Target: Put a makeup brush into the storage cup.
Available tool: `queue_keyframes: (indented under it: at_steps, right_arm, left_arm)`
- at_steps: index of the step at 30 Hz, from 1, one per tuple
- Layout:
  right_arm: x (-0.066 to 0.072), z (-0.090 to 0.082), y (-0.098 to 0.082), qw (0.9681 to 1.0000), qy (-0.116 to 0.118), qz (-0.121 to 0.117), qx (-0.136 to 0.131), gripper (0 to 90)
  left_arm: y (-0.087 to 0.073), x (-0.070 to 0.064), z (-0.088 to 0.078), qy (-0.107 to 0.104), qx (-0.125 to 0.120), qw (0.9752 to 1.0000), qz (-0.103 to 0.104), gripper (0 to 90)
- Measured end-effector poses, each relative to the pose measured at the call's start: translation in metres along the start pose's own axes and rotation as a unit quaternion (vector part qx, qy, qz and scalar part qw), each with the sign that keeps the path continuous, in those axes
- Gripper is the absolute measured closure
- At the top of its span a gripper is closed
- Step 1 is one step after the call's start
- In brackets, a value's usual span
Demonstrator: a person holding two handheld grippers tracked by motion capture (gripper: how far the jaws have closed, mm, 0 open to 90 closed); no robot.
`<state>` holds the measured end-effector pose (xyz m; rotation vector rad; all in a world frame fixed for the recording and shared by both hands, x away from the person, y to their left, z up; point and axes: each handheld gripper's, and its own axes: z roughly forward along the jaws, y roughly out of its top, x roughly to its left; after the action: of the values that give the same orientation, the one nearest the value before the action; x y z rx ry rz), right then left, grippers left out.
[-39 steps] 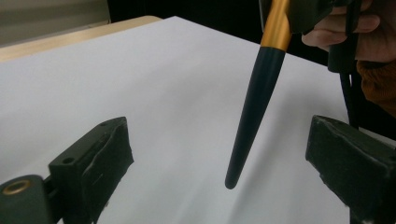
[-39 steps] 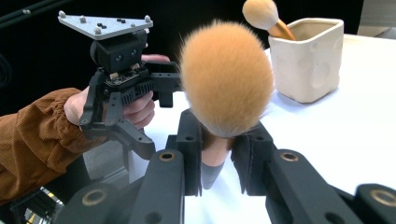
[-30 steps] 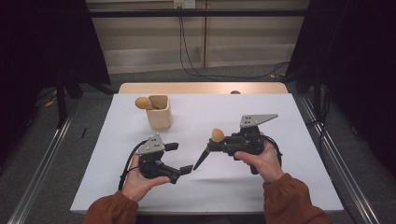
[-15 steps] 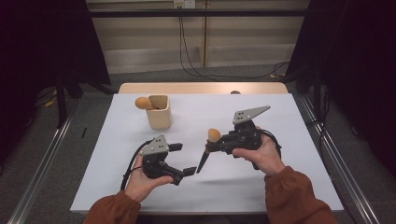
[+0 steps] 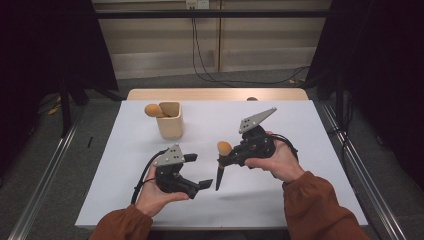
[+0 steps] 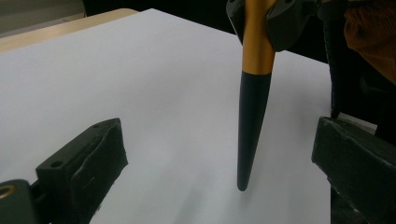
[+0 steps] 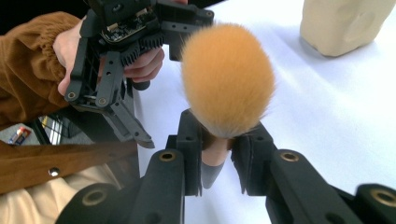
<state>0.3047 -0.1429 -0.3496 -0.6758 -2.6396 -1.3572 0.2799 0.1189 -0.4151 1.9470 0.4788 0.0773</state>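
My right gripper (image 5: 228, 159) is shut on a makeup brush (image 5: 223, 148) just below its fluffy orange head (image 7: 227, 79). The gold ferrule and black handle (image 6: 252, 116) hang down steeply, with the tip just above the white table (image 5: 300, 130). My left gripper (image 5: 198, 171) stands open low over the table, to the left of the brush. In the left gripper view the handle hangs ahead of the wide-apart jaws, nearer the right one and touching neither. A beige cup (image 5: 170, 122) at the back left holds a second orange brush (image 5: 152, 110).
The table's wooden far edge (image 5: 215, 94) borders a grey floor strewn with cables. Metal rails run along both sides of the table. In the right gripper view the beige cup (image 7: 343, 23) stands ahead and to the right, and a sleeved hand holds the other gripper at the left.
My right gripper has lifted the brush a little and swung its handle more upright. The left gripper has stayed in place and open.
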Motion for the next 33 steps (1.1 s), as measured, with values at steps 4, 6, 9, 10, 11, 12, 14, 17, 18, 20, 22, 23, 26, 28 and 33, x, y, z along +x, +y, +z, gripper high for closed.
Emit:
queue_keyframes:
  at_steps: [4, 6, 9, 10, 11, 12, 14, 17, 18, 20, 22, 23, 26, 28, 33]
  right_arm:
    - [0.000, 0.003, 0.003, 0.9999, -0.001, -0.004, 0.013, 73.7]
    - [0.000, 0.004, 0.004, 0.9999, -0.002, -0.001, 0.015, 73.6]
    - [0.000, 0.006, 0.005, 0.9998, -0.002, -0.002, 0.019, 73.6]
    - [0.000, 0.007, 0.005, 0.9998, -0.001, -0.003, 0.020, 73.6]
    - [0.000, 0.008, 0.005, 0.9998, -0.001, -0.002, 0.021, 73.6]
    - [0.000, 0.008, 0.005, 0.9998, -0.001, -0.002, 0.021, 73.6]
    - [-0.001, 0.010, 0.006, 0.9998, 0.002, -0.002, 0.018, 73.7]
    - [0.000, 0.012, 0.006, 0.9998, 0.003, -0.004, 0.020, 73.7]
    - [0.000, 0.012, 0.006, 0.9998, 0.003, -0.005, 0.019, 73.6]
    - [0.000, 0.013, 0.007, 0.9998, 0.001, -0.004, 0.018, 73.6]
    - [-0.001, 0.014, 0.007, 0.9998, -0.003, -0.003, 0.017, 73.6]
    - [-0.001, 0.014, 0.006, 0.9999, -0.002, -0.001, 0.015, 73.6]
    - [-0.001, 0.014, 0.006, 0.9999, -0.003, 0.000, 0.015, 73.6]
    - [-0.001, 0.014, 0.005, 0.9999, -0.004, 0.001, 0.014, 73.6]
    - [0.000, 0.017, 0.004, 0.9999, -0.003, 0.002, 0.015, 73.6]
  left_arm:
    - [0.001, -0.001, 0.001, 0.000, 0.003, 1.0000, 0.000, 2.7]
    - [0.003, -0.001, 0.003, 0.001, 0.004, 1.0000, -0.001, 3.1]
    - [0.003, -0.001, 0.007, -0.002, 0.009, 1.0000, 0.000, 5.4]
    - [0.003, -0.002, 0.009, -0.006, 0.011, 0.9999, -0.001, 7.8]
    - [0.003, -0.001, 0.010, -0.008, 0.010, 0.9999, 0.001, 12.2]
    - [0.003, -0.002, 0.011, -0.009, 0.011, 0.9999, 0.000, 13.6]
    - [0.003, -0.003, 0.013, -0.004, 0.006, 1.0000, 0.005, 17.6]
    - [0.005, -0.004, 0.015, 0.005, 0.004, 0.9998, 0.019, 27.6]
    - [0.006, -0.004, 0.015, 0.000, 0.001, 0.9998, 0.019, 32.4]
    - [0.008, -0.004, 0.018, -0.004, 0.003, 0.9998, 0.019, 36.8]
    - [0.008, -0.005, 0.021, -0.013, 0.001, 0.9998, 0.016, 43.1]
    - [0.009, -0.005, 0.021, -0.012, -0.001, 0.9998, 0.019, 43.7]
    - [0.009, -0.005, 0.023, -0.013, -0.002, 0.9997, 0.018, 48.8]
    - [0.009, -0.005, 0.024, -0.017, 0.000, 0.9998, 0.014, 53.3]
    - [0.008, -0.004, 0.026, -0.024, -0.005, 0.9997, 0.007, 63.4]
